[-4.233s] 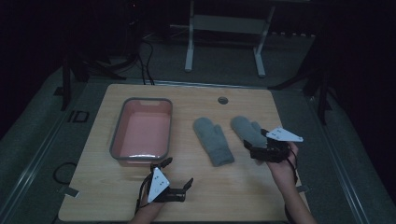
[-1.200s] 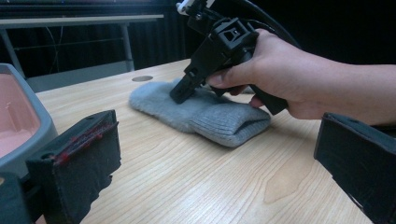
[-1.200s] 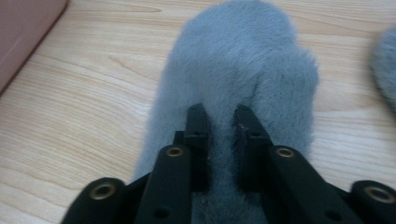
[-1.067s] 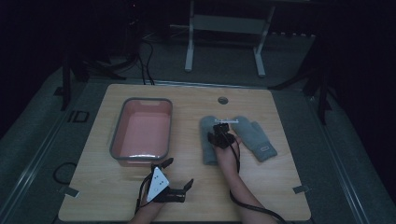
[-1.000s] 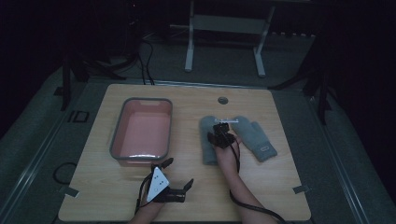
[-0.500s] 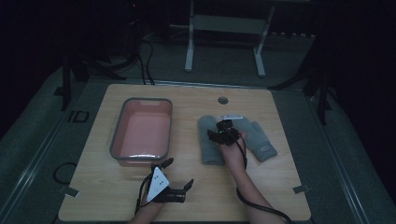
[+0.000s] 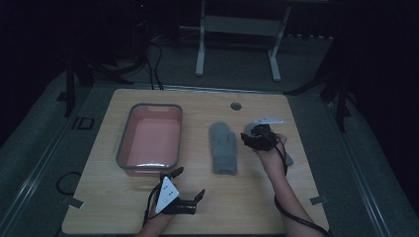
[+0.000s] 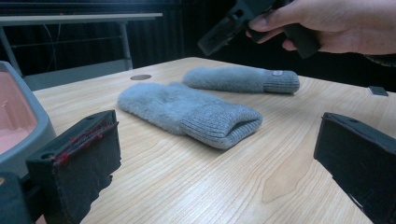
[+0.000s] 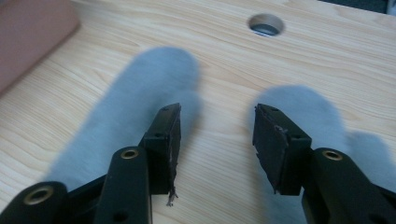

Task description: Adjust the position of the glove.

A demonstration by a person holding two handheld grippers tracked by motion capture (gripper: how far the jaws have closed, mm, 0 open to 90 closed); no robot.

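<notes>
High view: a pale wooden table (image 7: 257, 197) with a visible grain and rounded corners stands in a dark room; a round hole (image 7: 235, 106) is cut near its far edge.
Tub: a pink rectangular tub (image 7: 149, 138) with a grey rim and rounded corners sits on the left half of the table, apart from the mittens.
Near mitten: a grey fuzzy mitten (image 7: 223, 147) with a ribbed knit cuff lies flat at the middle of the table, cuff toward the person.
Far mitten: a second grey mitten (image 8: 240, 79) of the same fleecy cloth lies just beside the first; in the high view the right hand stands in front of most of it.
Right gripper: the right gripper (image 7: 258, 137) is held above the table between the two mittens, jaws parted and empty, with bare wood showing between them in the right gripper view.
Left gripper: the left gripper (image 7: 184, 189) rests low near the front edge, in front of the tub, jaws spread wide with nothing between them.
Background: a metal frame (image 7: 237, 34) and cables lie on the floor beyond the table.
</notes>
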